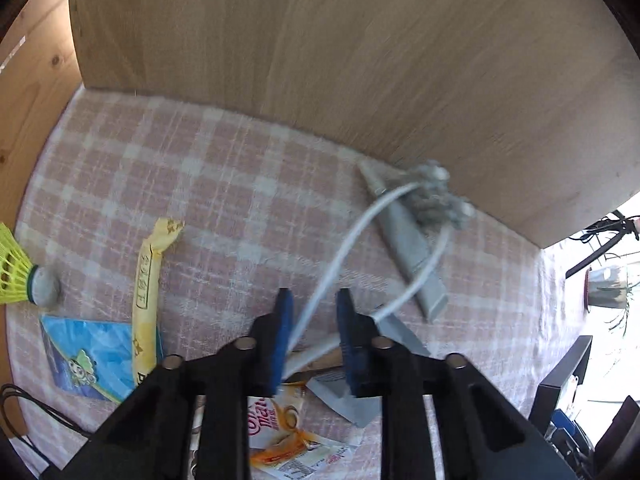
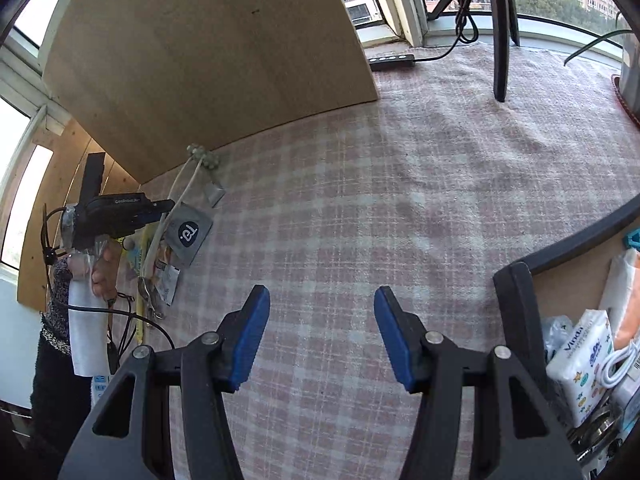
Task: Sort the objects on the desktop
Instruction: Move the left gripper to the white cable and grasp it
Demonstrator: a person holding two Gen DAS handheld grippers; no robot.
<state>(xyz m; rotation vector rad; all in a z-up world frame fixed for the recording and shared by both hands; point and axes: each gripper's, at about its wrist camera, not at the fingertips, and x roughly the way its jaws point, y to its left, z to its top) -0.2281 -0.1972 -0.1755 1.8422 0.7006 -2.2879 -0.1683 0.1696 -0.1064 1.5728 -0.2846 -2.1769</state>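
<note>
Already sorted: a tissue pack (image 2: 580,360), a coiled white lead (image 2: 616,364) and a few other bits lying in the bin (image 2: 516,292) at the right edge of the right wrist view; taken as the finished share.
Still loose: shuttlecock (image 1: 16,268), blue packet (image 1: 88,356), yellow sachet (image 1: 146,280), orange-and-white sachet (image 1: 280,412), grey packet (image 1: 344,400), grey tube (image 1: 404,248), grey fuzzy band (image 1: 436,196), white cable (image 1: 340,248); all clustered on the checked surface (image 1: 200,180) near the wooden board (image 1: 360,60).
Cable position: looped over the grey tube, far end by the fuzzy band, near end running in between the pads.
Left tool (image 1: 314,320): narrow, pointing steeply down over the clutter; cable against one pad, a gap showing beside the other; not clearly pinched yet.
Right tool (image 2: 322,332): wide, nothing between the pads, hanging over bare cloth between the clutter and the bin.
Step in hand: probably taking up the cable.
Progress: judged as partway, with most of the pile left.
Remaining: securing the cable, carrying it across to the bin, then the sachets, packets, tube, band and shuttlecock one by one.
Risk: cable dragging the tube or the band along when lifted.
</note>
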